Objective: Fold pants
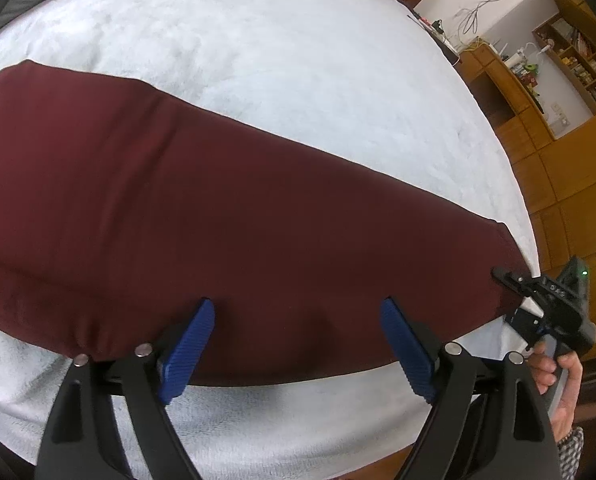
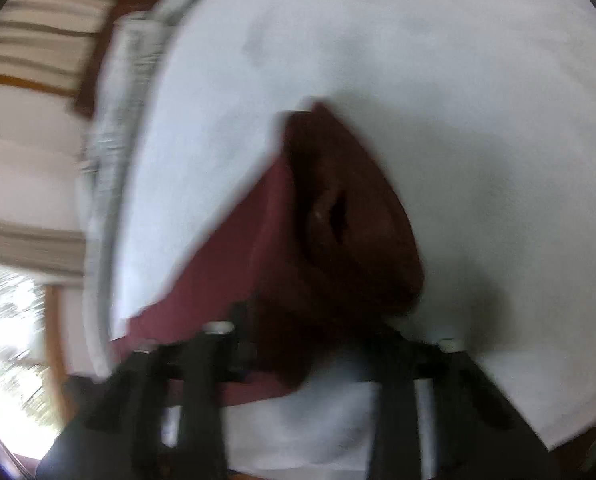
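Lying flat: maroon pants (image 1: 233, 216) spread across a pale blue blanket (image 1: 281, 52) that covers the bed, seen from the left wrist view.
Left gripper (image 1: 298, 344): jaws spread wide, blue pads (image 1: 189, 348) set well apart, nothing held between them.
Pants relative to left jaws: the near edge of the fabric runs across just under both pad tips; the cloth extends forward and to both sides of the jaws.
Right gripper, left wrist view (image 1: 546, 300): black body at the right-hand end of the pants, tip touching or just over the fabric edge; a hand (image 1: 562, 376) grips its handle.
Right gripper, right wrist view (image 2: 326, 344): frame heavily blurred; fingertips hidden in dark cloth, so I cannot tell how far the jaws stand apart.
Pants relative to right jaws (image 2: 338, 216): a bunched maroon end rises straight ahead from between the fingers, showing a dark opening; whether it is clamped cannot be told.
Background: wooden shelving (image 1: 538, 92) beyond the bed, right of the left jaws.
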`<state>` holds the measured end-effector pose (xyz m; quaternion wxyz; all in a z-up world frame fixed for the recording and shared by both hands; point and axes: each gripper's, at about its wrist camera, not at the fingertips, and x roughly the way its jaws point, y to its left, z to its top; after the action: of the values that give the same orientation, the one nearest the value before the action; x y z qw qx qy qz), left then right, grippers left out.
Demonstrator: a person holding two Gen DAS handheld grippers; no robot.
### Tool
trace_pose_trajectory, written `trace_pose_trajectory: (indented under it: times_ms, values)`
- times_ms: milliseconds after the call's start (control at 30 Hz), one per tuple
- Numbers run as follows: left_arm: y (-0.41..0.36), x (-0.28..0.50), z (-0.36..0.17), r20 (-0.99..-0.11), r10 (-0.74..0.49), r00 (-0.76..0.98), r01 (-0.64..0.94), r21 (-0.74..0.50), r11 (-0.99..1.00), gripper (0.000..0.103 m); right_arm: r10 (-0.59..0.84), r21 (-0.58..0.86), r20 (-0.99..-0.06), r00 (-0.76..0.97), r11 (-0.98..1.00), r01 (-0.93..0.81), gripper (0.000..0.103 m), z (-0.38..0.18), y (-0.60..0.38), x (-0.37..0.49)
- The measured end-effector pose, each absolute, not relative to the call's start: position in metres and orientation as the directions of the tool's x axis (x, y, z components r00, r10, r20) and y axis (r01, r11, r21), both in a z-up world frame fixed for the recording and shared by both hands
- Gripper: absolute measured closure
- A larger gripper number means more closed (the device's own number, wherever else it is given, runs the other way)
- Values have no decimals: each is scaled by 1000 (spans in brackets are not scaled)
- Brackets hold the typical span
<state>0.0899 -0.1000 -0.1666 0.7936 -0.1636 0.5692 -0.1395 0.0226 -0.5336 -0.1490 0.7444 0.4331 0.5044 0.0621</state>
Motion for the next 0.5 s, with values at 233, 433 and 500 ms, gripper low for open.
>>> trace_pose_trajectory:
  times_ms: [233, 433, 500]
  values:
    - [-76, 93, -142, -802, -432, 414, -15, -480, 877, 17, 600, 820, -521, 607, 548, 163, 91, -80, -560, 24]
    - [-78, 97, -120, -768, -404, 497, 52, -439, 897, 14, 477, 795, -535, 697, 563, 225, 93, -70, -613, -1]
    - [-81, 100, -135, -795, -379, 473, 46, -408, 912, 14, 433, 766, -594, 678, 562, 311, 93, -94, -630, -6]
